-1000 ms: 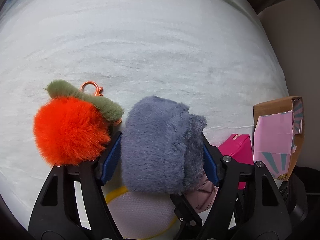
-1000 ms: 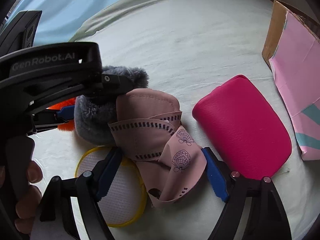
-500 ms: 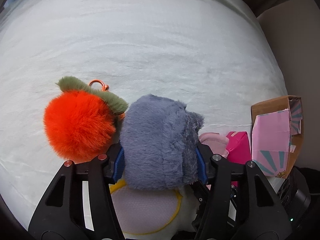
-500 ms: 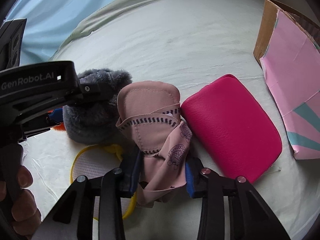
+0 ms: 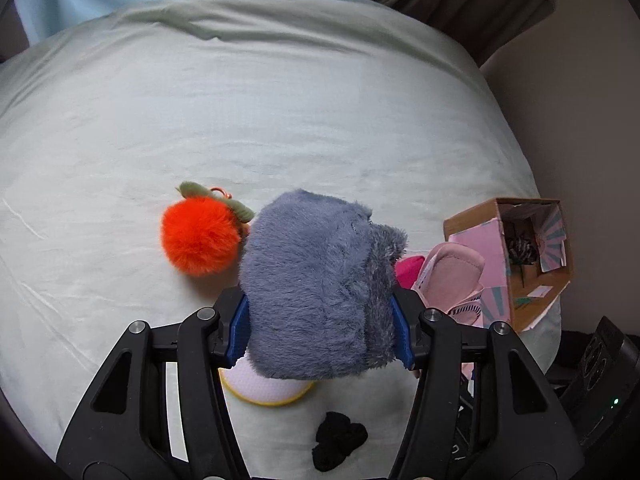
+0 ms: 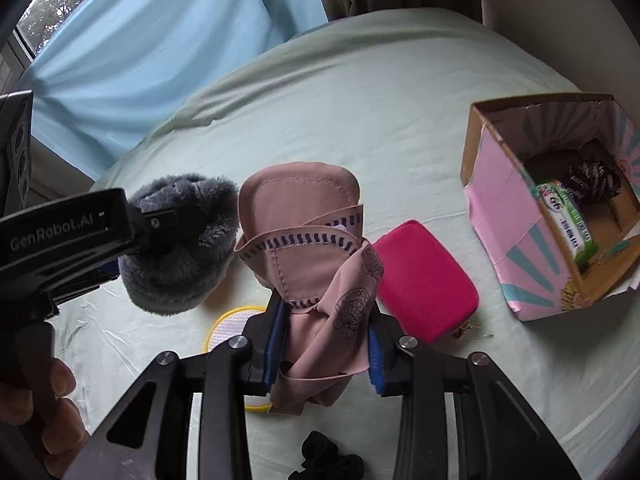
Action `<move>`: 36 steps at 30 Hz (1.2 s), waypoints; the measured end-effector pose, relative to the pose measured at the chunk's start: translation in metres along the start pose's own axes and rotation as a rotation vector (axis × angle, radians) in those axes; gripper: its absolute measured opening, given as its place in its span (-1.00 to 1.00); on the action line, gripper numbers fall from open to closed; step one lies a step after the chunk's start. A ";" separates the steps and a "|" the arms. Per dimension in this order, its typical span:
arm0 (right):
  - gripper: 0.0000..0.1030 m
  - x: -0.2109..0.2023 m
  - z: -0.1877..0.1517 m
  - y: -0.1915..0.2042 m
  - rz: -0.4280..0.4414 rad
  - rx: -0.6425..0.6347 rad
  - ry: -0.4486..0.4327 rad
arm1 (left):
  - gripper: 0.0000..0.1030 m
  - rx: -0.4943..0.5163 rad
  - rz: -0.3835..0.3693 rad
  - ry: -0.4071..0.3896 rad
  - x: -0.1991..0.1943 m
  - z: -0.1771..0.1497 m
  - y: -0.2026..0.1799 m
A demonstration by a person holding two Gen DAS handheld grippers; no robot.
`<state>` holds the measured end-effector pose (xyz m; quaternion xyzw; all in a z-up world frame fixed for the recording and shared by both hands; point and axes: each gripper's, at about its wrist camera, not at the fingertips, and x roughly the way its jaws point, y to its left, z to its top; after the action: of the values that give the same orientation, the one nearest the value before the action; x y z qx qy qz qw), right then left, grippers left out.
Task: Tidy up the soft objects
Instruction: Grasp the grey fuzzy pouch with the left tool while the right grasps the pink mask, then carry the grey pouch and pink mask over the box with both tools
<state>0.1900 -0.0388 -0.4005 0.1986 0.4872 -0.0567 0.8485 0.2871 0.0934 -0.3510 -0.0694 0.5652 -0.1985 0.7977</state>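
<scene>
Left tool (image 5: 322,330) pinches the grey-blue furry plush pouch (image 5: 320,284), blue pads pressed into both of its sides; jaws just closed on it. Pouch is clear of the pale green bed sheet (image 5: 280,100).

Right tool (image 6: 322,354) pinches the dusty-pink fabric piece with dark stitched trim and shell prints (image 6: 308,248), also off the bed; jaws just closed on it too. Its lower folds hang bunched between the pads.

Landmark: the open cardboard box with pink and teal printed sides (image 6: 504,216), sitting at the right edge of the bed.
- Magenta rounded soft pouch (image 6: 424,280) lies on the sheet just left of the box, nearest thing to it.
- Pink fabric sits left of the magenta pouch, partly covering its near edge in the right wrist view.
- Grey pouch is further left of the box, just beside the pink fabric, with the left tool's black body (image 6: 72,236) across its front.
- Round white mesh pad with yellow rim (image 6: 232,328) lies on the sheet below both held items, mostly hidden by them.
- Orange fluffy pom-pom with green leaf and copper clasp (image 5: 200,236) lies furthest left from the box, on the sheet.
- Black scrunched fabric item (image 5: 340,436) lies on the sheet at the near edge, between the tools.
- Inside the box: a green-and-white packet (image 6: 568,216) and a dark striped item (image 6: 592,176).
</scene>
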 end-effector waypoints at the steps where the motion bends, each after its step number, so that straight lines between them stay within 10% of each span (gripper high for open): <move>1: -0.38 -0.009 0.003 -0.001 0.002 -0.001 -0.011 | 0.02 0.002 0.003 -0.012 -0.012 -0.001 -0.005; 18: -0.38 -0.176 0.073 -0.065 0.023 -0.032 -0.137 | 0.02 0.056 0.016 -0.142 -0.123 -0.010 -0.141; 36: -0.38 -0.168 0.166 -0.270 -0.025 -0.053 0.050 | 0.02 -0.004 0.033 -0.003 0.010 -0.003 -0.333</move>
<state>0.1578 -0.3671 -0.2597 0.1713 0.5122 -0.0494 0.8402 0.2075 -0.2141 -0.2491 -0.0621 0.5656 -0.1841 0.8014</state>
